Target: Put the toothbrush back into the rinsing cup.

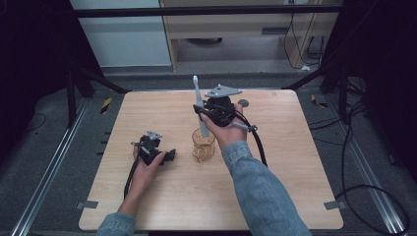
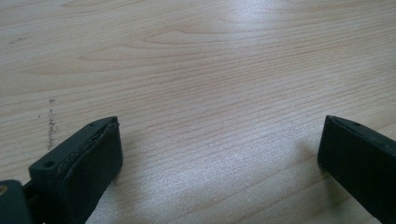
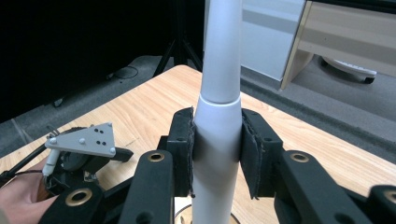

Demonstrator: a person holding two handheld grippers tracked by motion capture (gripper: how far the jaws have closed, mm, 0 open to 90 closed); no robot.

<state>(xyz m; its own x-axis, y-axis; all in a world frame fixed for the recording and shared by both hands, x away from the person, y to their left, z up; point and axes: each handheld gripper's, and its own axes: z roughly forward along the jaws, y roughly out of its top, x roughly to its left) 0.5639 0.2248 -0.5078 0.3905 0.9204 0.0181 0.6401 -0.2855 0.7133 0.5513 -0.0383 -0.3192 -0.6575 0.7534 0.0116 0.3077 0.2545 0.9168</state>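
Overhead: R gripper [image 1: 202, 114] clamps toothbrush [image 1: 198, 101] above cup [image 1: 203, 145].

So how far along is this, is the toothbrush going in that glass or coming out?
Hard to say which. The right gripper is clamped on the white toothbrush, upright, its lower end at the mouth of the amber glass. The left gripper rests open on the table, holding nothing. Left: lowering or lifting it clear.

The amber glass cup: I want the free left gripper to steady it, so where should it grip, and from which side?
Probably the side wall of the amber glass cup, approached from its left, where the open left gripper already rests on the table. The cup stands upright, and the toothbrush held by the right gripper occupies the space above its mouth, so a top approach looks blocked.
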